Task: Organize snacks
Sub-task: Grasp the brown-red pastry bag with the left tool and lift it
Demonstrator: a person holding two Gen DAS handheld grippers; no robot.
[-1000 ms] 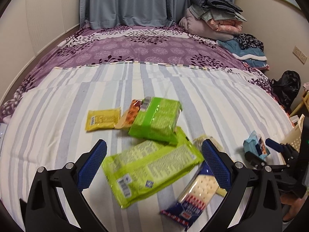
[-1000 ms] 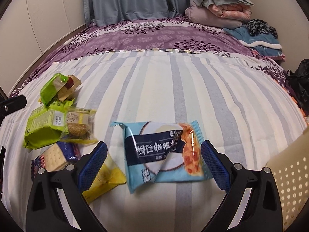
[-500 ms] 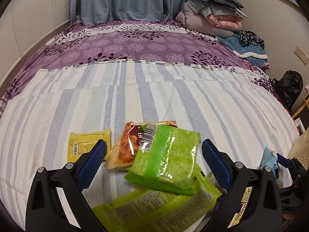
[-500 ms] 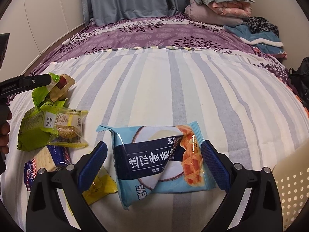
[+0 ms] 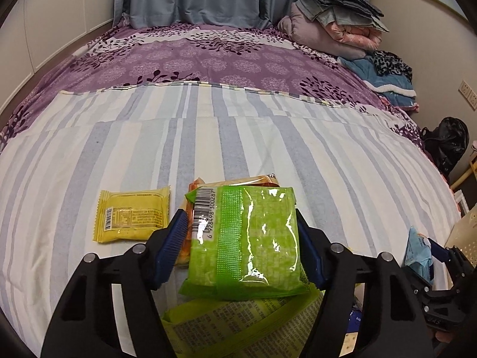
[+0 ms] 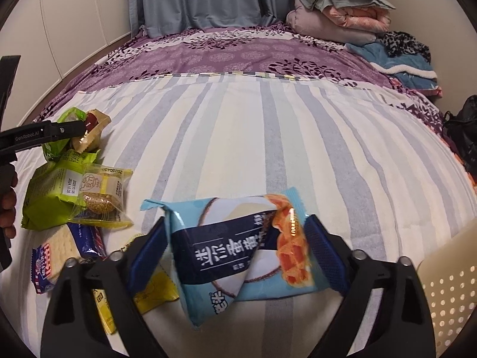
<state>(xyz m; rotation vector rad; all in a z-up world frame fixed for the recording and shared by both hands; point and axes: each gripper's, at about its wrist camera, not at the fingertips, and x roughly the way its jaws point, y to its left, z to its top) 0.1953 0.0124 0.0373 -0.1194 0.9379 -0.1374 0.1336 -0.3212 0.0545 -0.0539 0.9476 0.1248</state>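
A puffy green snack packet (image 5: 247, 235) lies on top of an orange packet (image 5: 238, 180) and a long green pack (image 5: 238, 325) on the striped bed. My left gripper (image 5: 240, 217) has the puffy green packet between its blue pads, which touch both its sides while the jaws are closing. A light blue packet with a dark band (image 6: 235, 244) sits between the pads of my right gripper (image 6: 237, 220), whose jaws are closing and meet its edges. The left gripper's finger (image 6: 59, 129) shows at the far left of the right wrist view.
A yellow packet (image 5: 131, 216) lies left of the green one. More snacks lie left of the blue packet: a green pack (image 6: 50, 197), a clear-wrapped cake (image 6: 101, 191), a cracker pack (image 6: 62, 253), a yellow packet (image 6: 155, 292). A cream perforated basket (image 6: 447, 283) stands at the right. Folded bedding (image 5: 334, 26) sits at the bed's far end.
The left gripper moved forward and down over the puffy green packet and its jaws narrowed onto it. The right gripper's jaws narrowed around the blue packet, which now bulges.
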